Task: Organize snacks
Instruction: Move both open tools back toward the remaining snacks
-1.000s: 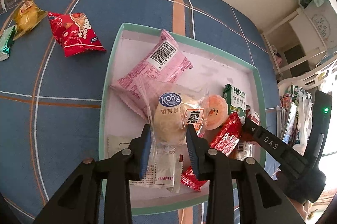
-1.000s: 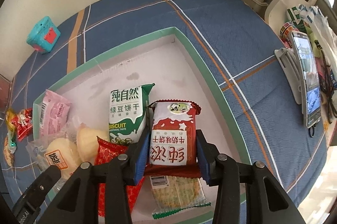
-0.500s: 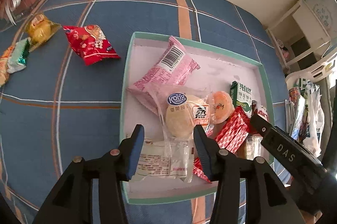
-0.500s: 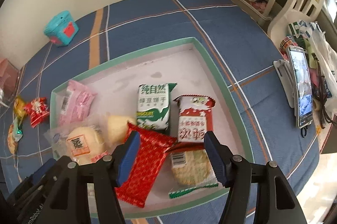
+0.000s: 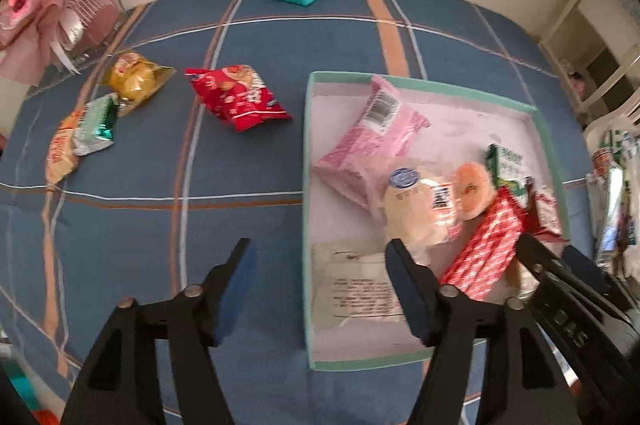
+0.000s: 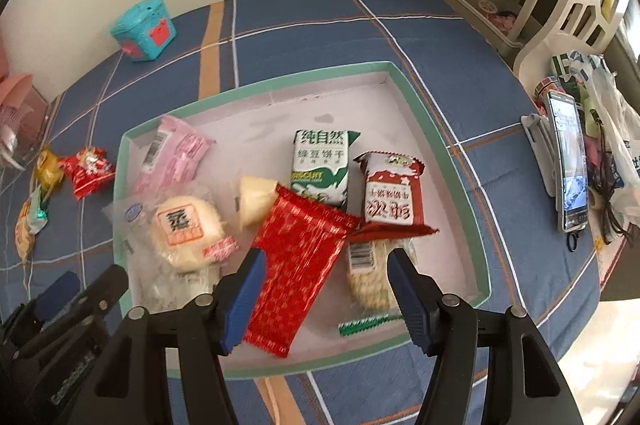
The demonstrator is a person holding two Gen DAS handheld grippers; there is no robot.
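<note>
Through the left wrist camera, the left gripper (image 5: pixel 320 275) points steeply down over the near-left wall of the teal-rimmed box (image 5: pixel 306 161), its jaws opening with nothing between them; one finger hangs over the blue plaid surface (image 5: pixel 160 153), the other over the box's inside. The snacks not yet boxed lie up and to the left of these jaws, well apart from them: the red snack packet (image 5: pixel 238 97) nearest, its long axis slanting toward the box, then the yellow packet (image 5: pixel 134 79), the green-and-white packet (image 5: pixel 96 127) and the orange packet (image 5: pixel 60 153) farther left. I judge the left hand the nearer one for these. Through the right wrist camera, the right gripper (image 6: pixel 324 285) also points down over the box, jaws apart and gripping nothing; the red foil packet (image 6: pixel 298 261) lies below them, not pinched. Just beyond lie the green biscuit pack (image 6: pixel 322 165), the red-and-white biscuit pack (image 6: pixel 390 191) and the round cracker pack (image 6: pixel 370 277). The loose packets lie far left, beyond the box.
</note>
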